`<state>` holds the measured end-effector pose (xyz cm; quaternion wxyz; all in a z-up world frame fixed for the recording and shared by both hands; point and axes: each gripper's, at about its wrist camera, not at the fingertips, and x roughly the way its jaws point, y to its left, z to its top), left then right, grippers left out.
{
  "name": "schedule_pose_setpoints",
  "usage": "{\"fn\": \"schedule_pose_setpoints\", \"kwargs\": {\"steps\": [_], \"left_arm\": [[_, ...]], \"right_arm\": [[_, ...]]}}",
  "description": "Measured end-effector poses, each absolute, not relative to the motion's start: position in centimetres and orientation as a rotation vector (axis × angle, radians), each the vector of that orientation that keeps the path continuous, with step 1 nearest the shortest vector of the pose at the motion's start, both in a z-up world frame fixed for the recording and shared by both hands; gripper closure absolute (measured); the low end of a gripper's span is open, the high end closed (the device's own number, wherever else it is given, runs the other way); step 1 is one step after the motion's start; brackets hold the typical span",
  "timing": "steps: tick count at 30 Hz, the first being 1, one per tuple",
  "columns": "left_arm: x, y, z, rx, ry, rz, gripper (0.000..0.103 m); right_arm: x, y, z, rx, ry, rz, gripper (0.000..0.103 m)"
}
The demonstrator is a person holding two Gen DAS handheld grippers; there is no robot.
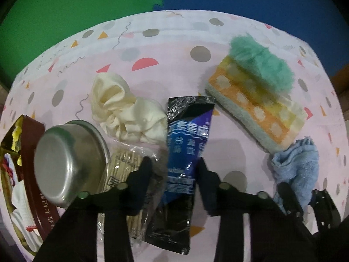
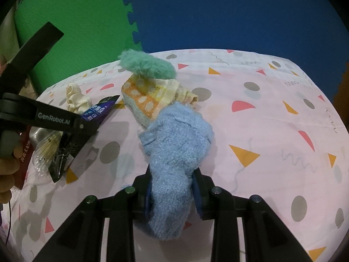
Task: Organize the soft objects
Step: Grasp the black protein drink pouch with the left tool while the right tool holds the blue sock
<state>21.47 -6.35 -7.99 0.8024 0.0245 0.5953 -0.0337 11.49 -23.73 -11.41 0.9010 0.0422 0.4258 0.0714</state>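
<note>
My right gripper (image 2: 172, 181) is shut on a light blue fluffy cloth (image 2: 174, 144), which also shows in the left wrist view (image 1: 294, 166). Just beyond it lies a folded orange-and-yellow dotted towel (image 2: 150, 96) with a green fluffy piece (image 2: 148, 65) on top; both show in the left wrist view, towel (image 1: 257, 104) and green piece (image 1: 259, 63). A crumpled cream cloth (image 1: 124, 111) lies left of centre. My left gripper (image 1: 174, 166) is open, its fingers either side of a blue-and-black foil packet (image 1: 185, 148); whether they touch it is unclear.
A steel bowl (image 1: 69, 161) lies tipped at the left beside a dark red box (image 1: 32, 174). A clear bag of wooden sticks (image 1: 124, 168) lies under the left finger. The table has a pink patterned cloth (image 2: 261, 120). Green and blue foam mats lie beyond.
</note>
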Motion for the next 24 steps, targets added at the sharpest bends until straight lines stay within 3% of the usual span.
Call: {"fn": "schedule_pose_setpoints", "kwargs": {"steps": [2, 24], "left_arm": [[21.4, -6.2, -7.7, 0.054, 1.269, -0.081, 0.075], [19.7, -5.7, -4.9, -0.104, 1.284, -0.269, 0.077]], "right_arm": [[11.5, -23.8, -11.4, 0.088, 0.881, 0.148, 0.071], [11.6, -23.7, -11.5, 0.095, 0.883, 0.15, 0.071]]}}
